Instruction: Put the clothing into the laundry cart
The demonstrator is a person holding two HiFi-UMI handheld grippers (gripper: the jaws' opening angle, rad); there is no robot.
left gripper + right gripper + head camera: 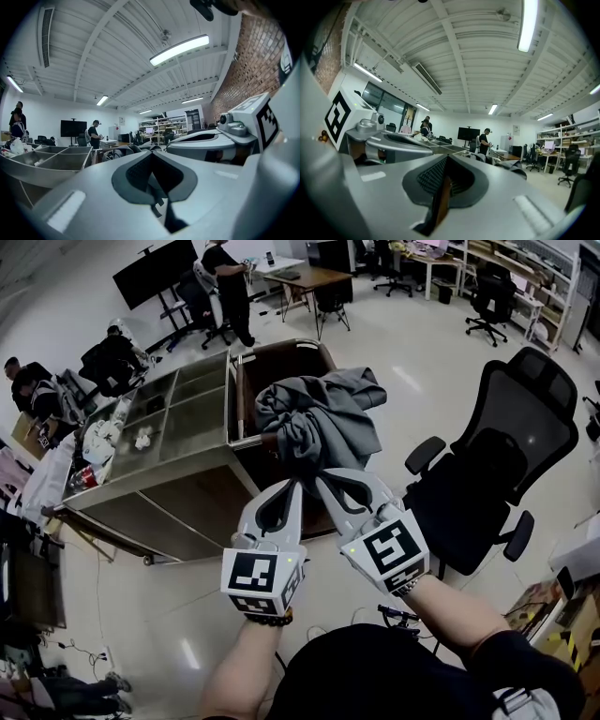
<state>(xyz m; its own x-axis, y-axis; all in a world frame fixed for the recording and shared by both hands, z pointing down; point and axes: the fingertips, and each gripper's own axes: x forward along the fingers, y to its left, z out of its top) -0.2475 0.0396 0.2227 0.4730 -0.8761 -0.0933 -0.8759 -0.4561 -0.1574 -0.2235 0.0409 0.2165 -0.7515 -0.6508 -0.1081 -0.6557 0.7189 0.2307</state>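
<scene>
1 metal laundry cart (169, 507) is seen at left and 1 black office chair (497, 465) near at right. 1 grey garment (319, 423) is held bunched up above the cart's right end. 2 grippers, left gripper (292, 484) & right gripper (324, 476), are held level side by side, w/ both jaw pairs clamped shut on the garment's lower folds.

Head view steeply down; both gripper views level, low, toward the same monitor (73, 128)

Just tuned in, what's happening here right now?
A person holds a crumpled grey cloth garment with both hands' tools: the left tool and right tool are shut on its lower edge. The bundle appears raised over the dark brown laundry cart beside the steel compartment table, not yet dropped in.
</scene>
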